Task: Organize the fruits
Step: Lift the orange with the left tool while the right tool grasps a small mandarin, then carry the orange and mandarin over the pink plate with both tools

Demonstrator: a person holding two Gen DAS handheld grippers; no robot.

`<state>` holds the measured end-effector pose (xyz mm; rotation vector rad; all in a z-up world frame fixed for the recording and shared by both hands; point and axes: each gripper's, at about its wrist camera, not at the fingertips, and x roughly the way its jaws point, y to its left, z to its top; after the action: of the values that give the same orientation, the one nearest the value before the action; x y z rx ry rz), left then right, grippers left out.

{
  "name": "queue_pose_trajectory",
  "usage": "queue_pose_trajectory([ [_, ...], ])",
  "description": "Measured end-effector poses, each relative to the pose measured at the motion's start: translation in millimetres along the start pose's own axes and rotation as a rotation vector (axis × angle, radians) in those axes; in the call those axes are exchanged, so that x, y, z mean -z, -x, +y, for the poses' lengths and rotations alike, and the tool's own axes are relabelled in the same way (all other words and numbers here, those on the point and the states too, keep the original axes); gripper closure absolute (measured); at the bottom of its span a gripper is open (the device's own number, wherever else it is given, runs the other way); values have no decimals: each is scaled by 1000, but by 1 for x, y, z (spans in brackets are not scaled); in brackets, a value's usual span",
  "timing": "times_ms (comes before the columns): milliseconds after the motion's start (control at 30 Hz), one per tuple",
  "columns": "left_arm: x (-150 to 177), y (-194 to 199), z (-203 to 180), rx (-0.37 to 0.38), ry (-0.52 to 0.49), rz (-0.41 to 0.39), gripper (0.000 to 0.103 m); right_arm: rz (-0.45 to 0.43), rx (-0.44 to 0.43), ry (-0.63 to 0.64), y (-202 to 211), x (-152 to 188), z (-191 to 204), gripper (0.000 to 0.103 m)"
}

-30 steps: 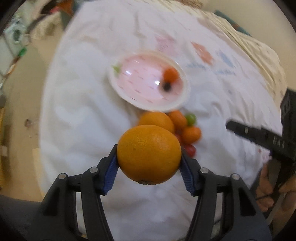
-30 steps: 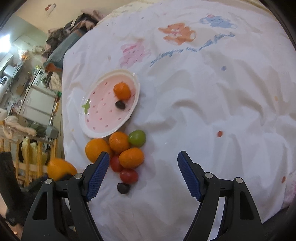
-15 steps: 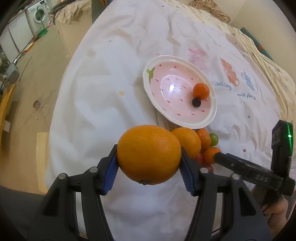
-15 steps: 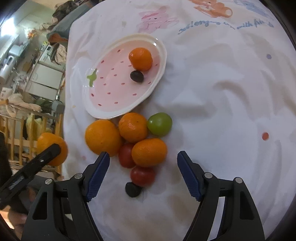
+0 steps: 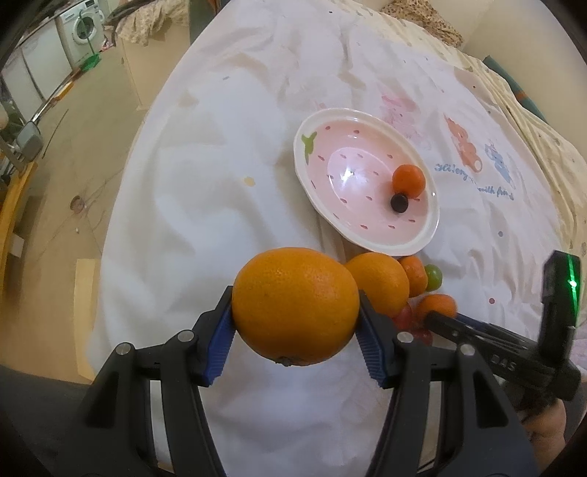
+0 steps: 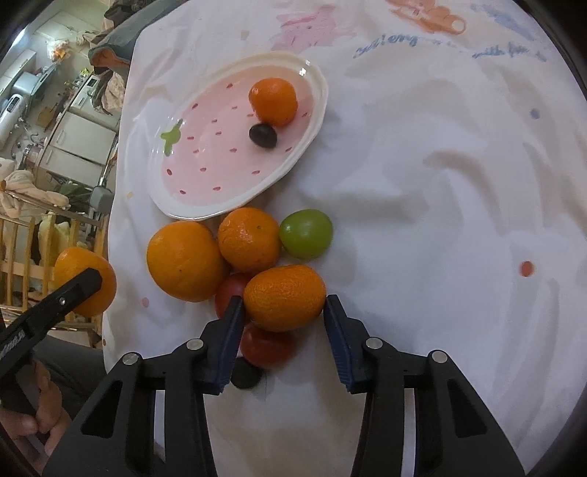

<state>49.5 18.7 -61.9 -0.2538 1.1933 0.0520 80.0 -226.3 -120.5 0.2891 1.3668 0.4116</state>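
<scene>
R gripper (image 6: 282,306) is now dropped from above the pile onto oval tangerine (image 6: 284,297), jaws open, flanking it, not yet clamped. Big orange (image 5: 295,306) kept clamped by L gripper (image 5: 295,323), short of plate (image 5: 323,205). Next pick is set up.

This is a lived-in home. A washing machine (image 5: 87,26) stands against the wall beside heaped laundry (image 5: 154,22), and a bed carries a white children's sheet (image 5: 227,154) printed with cartoon animals. A wooden crib rail (image 6: 22,253) stands nearby.

Two close downward wrist views (shared plate (image 5: 433,235))
</scene>
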Motion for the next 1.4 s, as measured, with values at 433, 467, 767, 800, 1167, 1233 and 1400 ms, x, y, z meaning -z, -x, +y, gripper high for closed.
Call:
queue_pose_trajectory([
  [433,5,-1,-4,-54,-46,-40,47,-172,-36,-2,65,12,8,57],
  [467,5,0,-3,-53,-43,-39,47,-196,-43,-5,70,11,8,57],
  [767,1,13,-7,-65,-42,-62,47,-319,-100,-45,105,6,4,57],
  [800,0,16,-7,-66,-40,-71,47,-331,-97,-44,108,6,4,57],
  [1167,-25,41,-20,-71,-57,-126,47,-467,-114,-25,142,-3,2,57],
  [1233,-34,43,-24,-77,-67,-139,47,-488,-126,-32,147,-7,0,57],
  [1400,-53,48,-31,-78,-89,-170,47,-516,-125,-27,154,-23,-6,57],
])
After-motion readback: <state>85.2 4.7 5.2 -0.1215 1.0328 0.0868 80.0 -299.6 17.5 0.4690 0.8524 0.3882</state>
